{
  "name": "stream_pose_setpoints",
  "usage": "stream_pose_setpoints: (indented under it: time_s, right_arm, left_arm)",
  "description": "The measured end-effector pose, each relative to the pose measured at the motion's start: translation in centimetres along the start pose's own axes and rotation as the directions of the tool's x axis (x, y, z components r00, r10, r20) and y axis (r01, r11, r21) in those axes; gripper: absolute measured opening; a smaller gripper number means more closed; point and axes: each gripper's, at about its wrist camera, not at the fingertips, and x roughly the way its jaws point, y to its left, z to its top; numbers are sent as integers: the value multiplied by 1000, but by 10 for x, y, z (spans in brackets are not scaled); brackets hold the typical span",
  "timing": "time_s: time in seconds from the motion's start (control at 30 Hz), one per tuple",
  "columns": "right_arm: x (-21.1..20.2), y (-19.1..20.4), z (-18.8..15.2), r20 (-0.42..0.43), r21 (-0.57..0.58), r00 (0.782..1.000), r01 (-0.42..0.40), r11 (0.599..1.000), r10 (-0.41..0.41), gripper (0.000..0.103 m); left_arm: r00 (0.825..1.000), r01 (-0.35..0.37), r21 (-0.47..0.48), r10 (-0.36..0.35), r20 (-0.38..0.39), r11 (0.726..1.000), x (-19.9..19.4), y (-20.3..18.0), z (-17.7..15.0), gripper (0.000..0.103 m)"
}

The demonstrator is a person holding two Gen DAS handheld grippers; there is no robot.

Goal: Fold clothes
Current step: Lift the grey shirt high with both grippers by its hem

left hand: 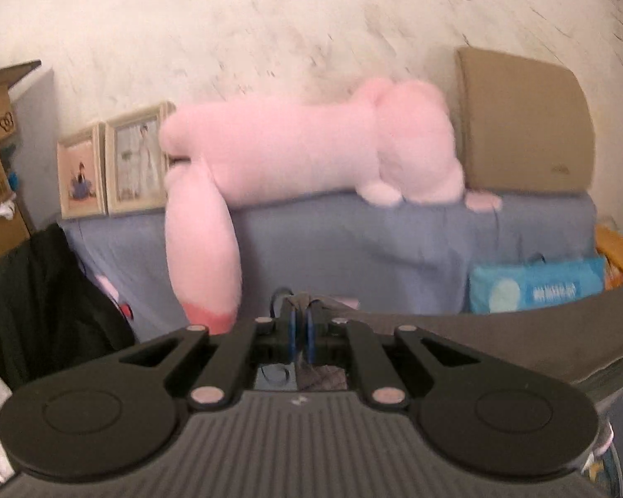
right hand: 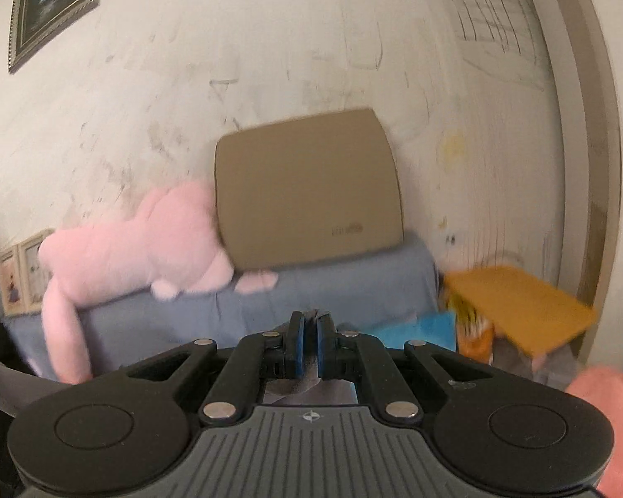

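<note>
left wrist: left tool (left hand: 299, 315) clamped on grey garment (left hand: 498, 332), which stretches off right; behind, blue-covered sofa (left hand: 353, 249), pink plush (left hand: 311, 149), tan cushion (left hand: 523, 124), framed pictures (left hand: 116, 162), scuffed white wall (left hand: 270, 20) | right wrist: right tool (right hand: 310, 323) pinching grey cloth (right hand: 311, 314); orange stool (right hand: 519, 303) right, dark framed picture (right hand: 52, 4) on wall
</note>
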Motion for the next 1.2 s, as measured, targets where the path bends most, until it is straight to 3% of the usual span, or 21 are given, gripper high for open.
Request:
stream_pose_setpoints:
  time_s: [0.2,0.37,0.57,0.7,0.8,1.0,1.2]
  right_arm:
    - [43,12,30,47,24,998,29,999,-30,5]
    - [39,34,57,123,-45,992,9,999,-3,5]
    - [6,30,65,160,-71,986,-32,997,43,5]
    - [-17,25,30,113,-135,992,-37,990,52,5]
    - [-41,23,-22,56,-204,996,-60,977,73,5]
    - [-103,4,-152,-110,-237,984,-164,958,141,5]
    - [-162,-16,-267,-216,-262,970,-166,951,109,5]
  left_arm:
    - [996,-77,-3,77,45,997,33,-2,57,6]
    - [984,-131,-31,134,121,991,31,6,100,6]
    - [967,-143,-53,151,205,988,-5,26,101,6]
    - [974,-121,-22,123,190,992,-28,29,54,6]
    - [983,-99,9,96,154,995,-48,29,-7,6]
    - [995,-78,84,72,75,993,-90,33,-150,6]
    - [996,-37,87,44,-74,995,-132,49,-304,6]
